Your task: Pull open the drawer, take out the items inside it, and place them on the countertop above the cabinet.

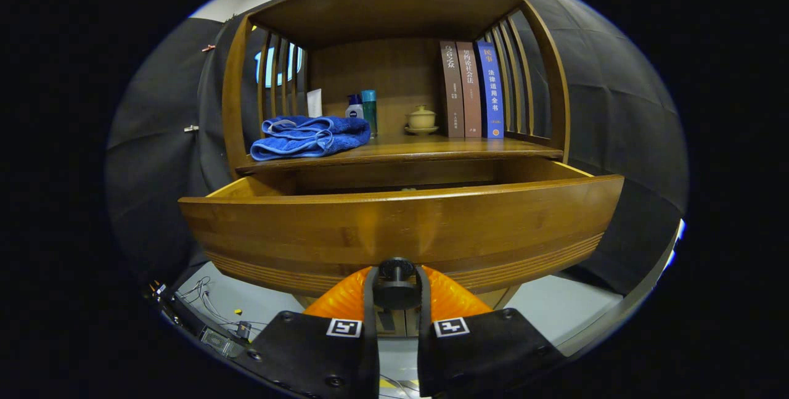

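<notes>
Low in the centre, the gripper (396,285) is clamped on the drawer (400,226) knob (396,269); pulling further could, I'd guess, drag the drawer right off its runners.

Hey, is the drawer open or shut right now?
Open: the drawer front stands out from the cabinet, and the gripper grips its knob.

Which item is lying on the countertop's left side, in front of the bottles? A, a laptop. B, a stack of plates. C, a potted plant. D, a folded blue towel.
D: a folded blue towel lies on the countertop just ahead of the bottles, while the tool grips the drawer knob.
</notes>
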`<state>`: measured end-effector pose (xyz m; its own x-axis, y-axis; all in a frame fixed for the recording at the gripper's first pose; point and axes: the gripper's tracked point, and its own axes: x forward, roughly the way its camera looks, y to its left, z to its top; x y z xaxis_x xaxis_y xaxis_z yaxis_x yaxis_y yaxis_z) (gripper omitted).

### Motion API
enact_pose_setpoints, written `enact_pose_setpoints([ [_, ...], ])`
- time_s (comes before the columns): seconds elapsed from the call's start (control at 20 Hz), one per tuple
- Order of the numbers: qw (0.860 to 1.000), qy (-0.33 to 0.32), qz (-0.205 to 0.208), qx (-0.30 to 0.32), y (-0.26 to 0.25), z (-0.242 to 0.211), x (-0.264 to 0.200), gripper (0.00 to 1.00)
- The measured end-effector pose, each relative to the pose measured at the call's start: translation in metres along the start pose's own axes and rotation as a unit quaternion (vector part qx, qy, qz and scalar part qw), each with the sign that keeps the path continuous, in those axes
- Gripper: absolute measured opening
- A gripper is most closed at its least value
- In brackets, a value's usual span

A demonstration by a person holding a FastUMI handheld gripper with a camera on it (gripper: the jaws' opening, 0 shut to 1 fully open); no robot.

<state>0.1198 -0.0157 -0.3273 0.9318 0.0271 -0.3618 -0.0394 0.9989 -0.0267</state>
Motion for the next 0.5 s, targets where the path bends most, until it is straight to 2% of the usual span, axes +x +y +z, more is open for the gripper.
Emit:
enact_pose_setpoints([
  [0.3, 1.000, 0.016, 0.004, -0.012, 0.000, -0.013, -0.012, 0.29],
  [0.45, 0.999, 0.043, 0.013, -0.006, 0.002, -0.020, -0.016, 0.48],
  [0.5, 0.997, 0.069, 0.005, -0.017, -0.001, -0.028, -0.020, 0.65],
])
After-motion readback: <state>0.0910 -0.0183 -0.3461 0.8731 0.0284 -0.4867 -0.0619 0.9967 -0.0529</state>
